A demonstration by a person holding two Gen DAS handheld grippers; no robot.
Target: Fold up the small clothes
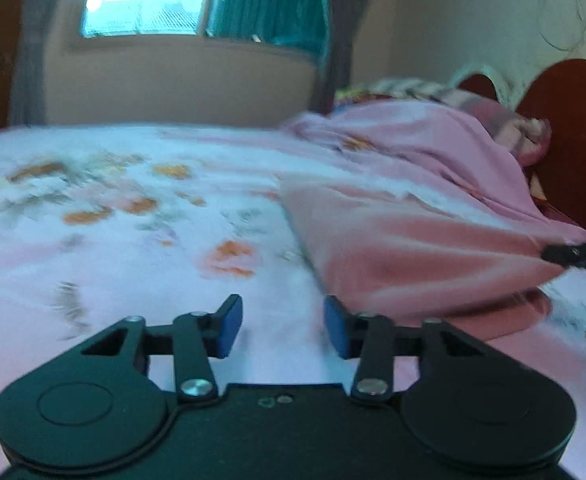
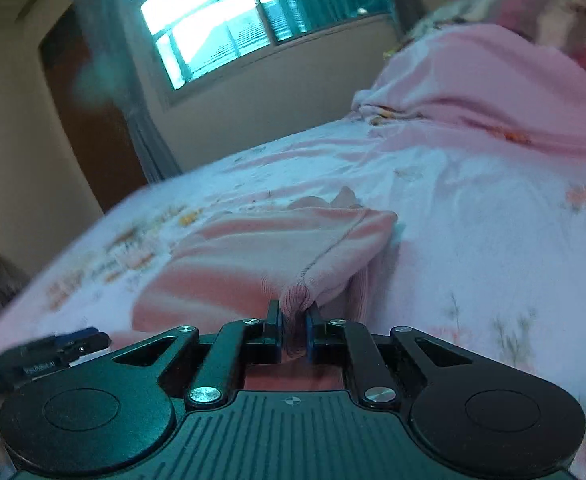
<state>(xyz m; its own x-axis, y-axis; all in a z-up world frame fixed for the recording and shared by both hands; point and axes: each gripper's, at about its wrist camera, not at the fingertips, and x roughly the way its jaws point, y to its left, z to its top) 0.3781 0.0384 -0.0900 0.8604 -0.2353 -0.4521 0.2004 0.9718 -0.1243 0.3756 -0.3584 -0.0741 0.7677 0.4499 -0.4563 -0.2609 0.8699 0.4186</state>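
Observation:
A small pink garment (image 2: 261,256) lies on the floral bedsheet (image 2: 473,208). My right gripper (image 2: 293,320) is shut on the garment's ribbed near edge and lifts it a little off the sheet. In the left wrist view the same garment (image 1: 405,248) spreads to the right, with the right gripper (image 1: 569,254) pinching its far right corner. My left gripper (image 1: 279,326) is open and empty, just left of the garment's near edge. It also shows in the right wrist view (image 2: 73,340) at the far left.
A pink blanket heap (image 1: 433,144) and pillows lie by the dark wooden headboard (image 1: 573,128). A window with teal curtains (image 1: 269,0) and a wall stand beyond the bed. The floral sheet (image 1: 113,220) stretches to the left.

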